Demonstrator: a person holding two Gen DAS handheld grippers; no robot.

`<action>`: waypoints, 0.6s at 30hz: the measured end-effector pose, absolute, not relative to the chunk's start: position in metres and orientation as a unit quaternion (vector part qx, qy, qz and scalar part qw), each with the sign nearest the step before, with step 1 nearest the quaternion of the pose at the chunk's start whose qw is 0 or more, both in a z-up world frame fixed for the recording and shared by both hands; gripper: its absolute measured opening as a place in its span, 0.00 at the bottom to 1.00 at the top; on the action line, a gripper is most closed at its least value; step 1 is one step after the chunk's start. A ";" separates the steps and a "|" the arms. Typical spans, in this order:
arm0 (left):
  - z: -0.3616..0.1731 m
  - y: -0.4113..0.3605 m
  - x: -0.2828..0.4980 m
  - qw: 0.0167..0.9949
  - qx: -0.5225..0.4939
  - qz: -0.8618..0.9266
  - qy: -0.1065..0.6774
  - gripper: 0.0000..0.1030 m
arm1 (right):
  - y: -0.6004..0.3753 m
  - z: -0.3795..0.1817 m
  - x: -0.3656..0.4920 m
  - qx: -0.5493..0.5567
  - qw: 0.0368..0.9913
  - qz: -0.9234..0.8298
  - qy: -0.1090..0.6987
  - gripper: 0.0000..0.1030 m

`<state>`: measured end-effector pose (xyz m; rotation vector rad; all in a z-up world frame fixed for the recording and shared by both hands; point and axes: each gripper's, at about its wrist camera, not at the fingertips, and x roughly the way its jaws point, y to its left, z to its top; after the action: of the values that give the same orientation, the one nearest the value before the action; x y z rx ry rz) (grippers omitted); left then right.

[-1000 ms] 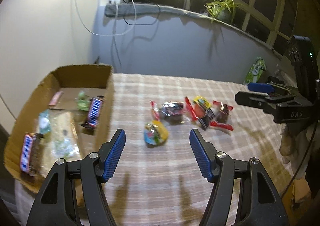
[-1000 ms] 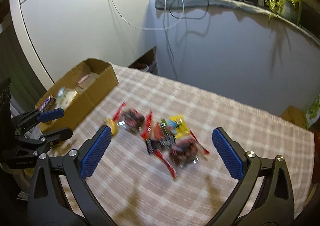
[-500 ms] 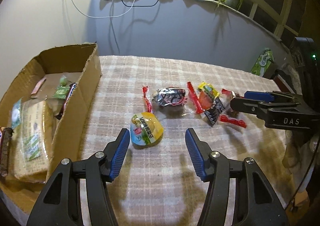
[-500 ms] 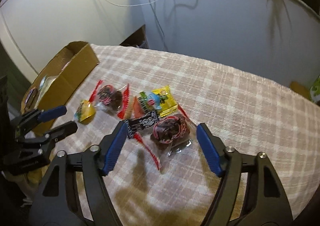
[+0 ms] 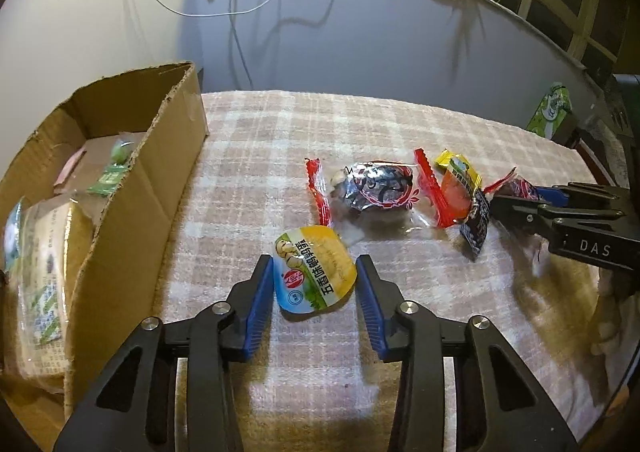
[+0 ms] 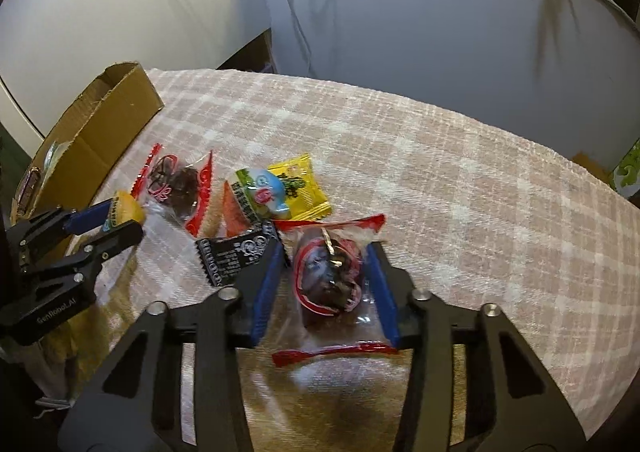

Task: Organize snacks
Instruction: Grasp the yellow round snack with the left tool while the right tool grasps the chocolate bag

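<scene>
Blue pads of the left gripper now flank the yellow round pack; a second ago that pack lay well ahead of them. Its jaws have just been closing, and the left pad looks to meet the pack's edge while a sliver of gap shows at the right, so I judge the grip not yet made. The right gripper has likewise dropped onto the clear red-edged packet, jaws just narrowed around it, pads at the wrapper's sides; whether they press I cannot tell. Beyond lie the other loose snacks on the checked cloth. Farther left stands the cardboard box, partly filled. Both picks seem imminent, with the box the likely destination.
</scene>
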<state>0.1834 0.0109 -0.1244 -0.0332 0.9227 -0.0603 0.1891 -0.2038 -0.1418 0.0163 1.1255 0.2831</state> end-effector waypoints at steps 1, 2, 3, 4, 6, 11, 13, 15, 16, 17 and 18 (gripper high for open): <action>-0.125 0.011 0.184 0.895 -0.015 -0.028 0.445 0.36 | -0.205 -0.142 0.189 0.008 0.836 0.134 0.532 0.36; -0.125 0.012 0.185 0.895 -0.016 -0.027 0.444 0.34 | -0.206 -0.142 0.189 0.010 0.835 0.136 0.533 0.36; -0.125 0.012 0.184 0.895 -0.018 -0.027 0.444 0.33 | -0.207 -0.142 0.188 0.011 0.835 0.136 0.533 0.35; -0.125 0.013 0.184 0.896 -0.019 -0.027 0.444 0.32 | -0.207 -0.141 0.187 0.011 0.836 0.135 0.532 0.35; -0.124 0.013 0.182 0.896 -0.020 -0.030 0.442 0.30 | -0.208 -0.141 0.185 0.012 0.837 0.134 0.531 0.35; -0.118 0.014 0.174 0.900 -0.024 -0.037 0.433 0.29 | -0.211 -0.129 0.177 0.021 0.844 0.133 0.518 0.35; -0.114 0.016 0.170 0.902 -0.028 -0.040 0.428 0.29 | -0.212 -0.122 0.173 0.020 0.848 0.132 0.512 0.35; -0.108 0.019 0.165 0.904 -0.033 -0.041 0.423 0.29 | -0.211 -0.115 0.169 0.019 0.852 0.133 0.506 0.35; -0.105 0.023 0.163 0.906 -0.034 -0.041 0.421 0.29 | -0.211 -0.113 0.168 0.018 0.854 0.133 0.503 0.35; -0.102 0.024 0.161 0.907 -0.035 -0.041 0.418 0.29 | -0.209 -0.110 0.167 0.016 0.855 0.134 0.500 0.35; -0.099 0.025 0.160 0.908 -0.037 -0.042 0.416 0.29 | -0.208 -0.107 0.165 0.016 0.857 0.134 0.497 0.35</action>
<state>0.1602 0.0252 -0.0995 -0.0759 0.8582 -0.0877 0.1652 -0.2082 -0.1070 0.0344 1.0453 0.2819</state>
